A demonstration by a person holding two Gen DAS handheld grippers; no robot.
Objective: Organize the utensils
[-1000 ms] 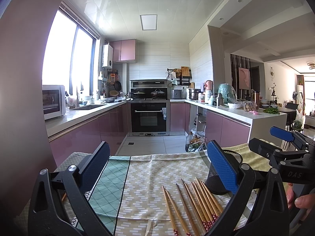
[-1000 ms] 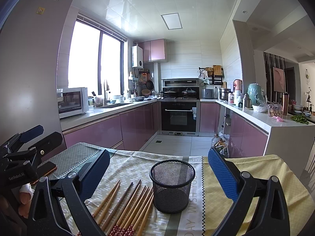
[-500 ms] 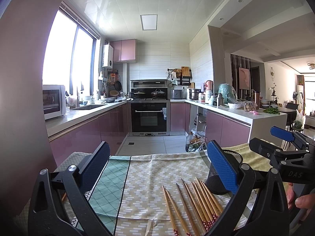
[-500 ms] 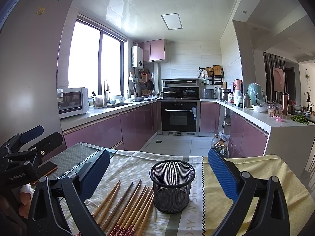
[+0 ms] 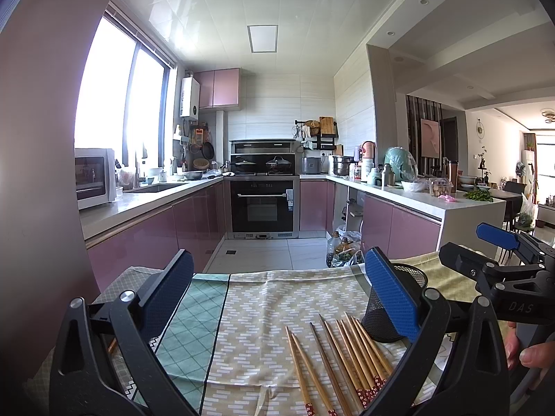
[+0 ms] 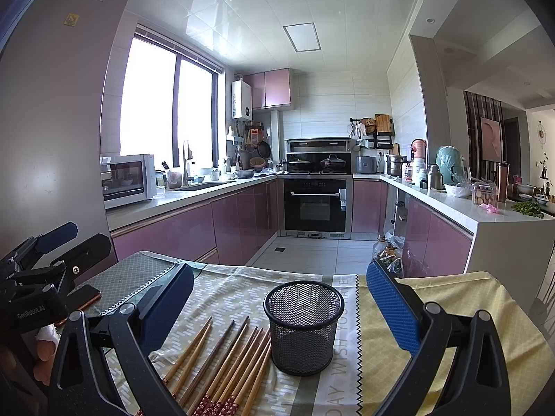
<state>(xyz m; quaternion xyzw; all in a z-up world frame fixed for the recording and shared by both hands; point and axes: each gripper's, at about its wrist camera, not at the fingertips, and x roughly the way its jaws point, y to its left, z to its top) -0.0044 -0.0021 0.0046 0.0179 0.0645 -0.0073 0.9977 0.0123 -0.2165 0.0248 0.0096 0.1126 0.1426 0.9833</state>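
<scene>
Several wooden chopsticks [image 5: 341,357] with red patterned ends lie side by side on the patterned tablecloth [image 5: 263,312]. Just right of them stands an empty black mesh cup [image 6: 303,326], upright; in the left wrist view this mesh cup [image 5: 385,322] is partly hidden by a blue finger pad. My left gripper [image 5: 277,298] hangs open above the cloth, with the chopsticks below its right finger. My right gripper [image 6: 279,303] is open too, and the cup stands between its fingers in that view. Each gripper shows in the other's view: the right gripper [image 5: 499,260] at the right edge, the left gripper [image 6: 41,256] at the left edge.
A phone in an orange case [image 6: 81,300] lies on the cloth's left part. A hand [image 5: 534,353] holds the right gripper's handle. Beyond the table's far edge the floor [image 5: 263,253] runs to an oven [image 5: 263,204], with pink cabinets and counters on both sides.
</scene>
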